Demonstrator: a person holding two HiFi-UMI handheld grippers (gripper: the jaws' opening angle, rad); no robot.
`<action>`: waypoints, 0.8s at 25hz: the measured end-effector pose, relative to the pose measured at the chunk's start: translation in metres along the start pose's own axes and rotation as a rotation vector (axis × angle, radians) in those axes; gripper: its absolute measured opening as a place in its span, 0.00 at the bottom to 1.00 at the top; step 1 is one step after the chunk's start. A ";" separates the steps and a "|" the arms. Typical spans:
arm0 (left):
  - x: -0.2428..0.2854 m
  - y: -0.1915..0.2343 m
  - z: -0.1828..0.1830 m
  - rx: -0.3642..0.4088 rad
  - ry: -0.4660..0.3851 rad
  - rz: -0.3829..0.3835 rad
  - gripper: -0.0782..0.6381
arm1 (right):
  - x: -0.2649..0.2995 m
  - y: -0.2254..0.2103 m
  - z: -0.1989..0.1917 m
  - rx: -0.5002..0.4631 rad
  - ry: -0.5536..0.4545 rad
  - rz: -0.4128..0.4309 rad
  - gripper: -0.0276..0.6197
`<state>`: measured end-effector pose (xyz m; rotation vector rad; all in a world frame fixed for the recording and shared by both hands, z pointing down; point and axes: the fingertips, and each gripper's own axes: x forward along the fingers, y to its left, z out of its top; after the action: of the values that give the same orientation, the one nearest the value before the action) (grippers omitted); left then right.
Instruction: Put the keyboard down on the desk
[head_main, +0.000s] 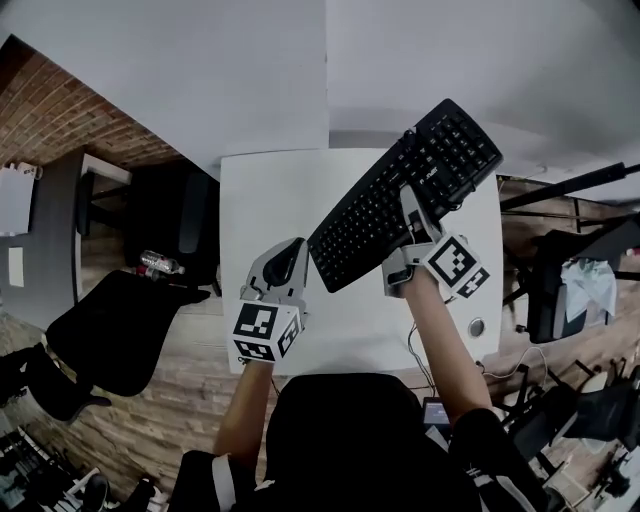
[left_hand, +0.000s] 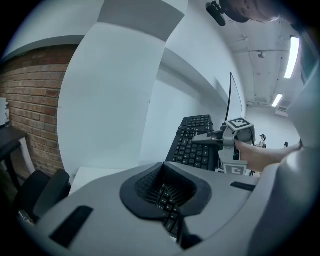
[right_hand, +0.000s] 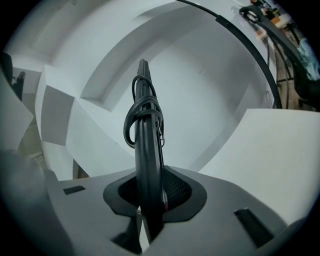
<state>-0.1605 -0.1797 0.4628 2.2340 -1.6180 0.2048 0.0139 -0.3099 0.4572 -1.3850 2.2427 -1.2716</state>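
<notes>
Both my grippers hold the black keyboard (head_main: 360, 225) aslant over the white surface (head_main: 265, 200), its far end pointing to the upper right in the head view. The left gripper (head_main: 300, 252) has the near, lower-left end: in the left gripper view its fingers are closed tight on that end, with rows of keys showing between them (left_hand: 167, 192). The right gripper (head_main: 408, 200) takes the keyboard's long edge partway along. In the right gripper view (right_hand: 150, 200) the fingers are clamped on the keyboard, which stands edge-on to the camera, and its cable (right_hand: 131, 120) is looped round the body above the grip. From the head view I cannot tell whether any part of the keyboard touches the surface. A black office chair (head_main: 120, 330) stands to the left of the surface, beside a brick wall (head_main: 60, 110).
</notes>
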 end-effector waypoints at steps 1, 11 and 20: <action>0.002 0.000 -0.002 0.001 0.006 -0.002 0.13 | 0.002 -0.004 -0.001 0.027 -0.002 -0.003 0.19; 0.024 0.003 -0.027 0.065 0.083 -0.034 0.13 | 0.023 -0.047 -0.014 0.231 -0.025 -0.067 0.19; 0.046 -0.006 -0.056 0.176 0.175 -0.074 0.13 | 0.035 -0.079 -0.025 0.391 -0.089 -0.060 0.20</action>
<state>-0.1344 -0.1977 0.5287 2.3263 -1.4733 0.5266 0.0306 -0.3388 0.5410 -1.3347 1.7821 -1.5334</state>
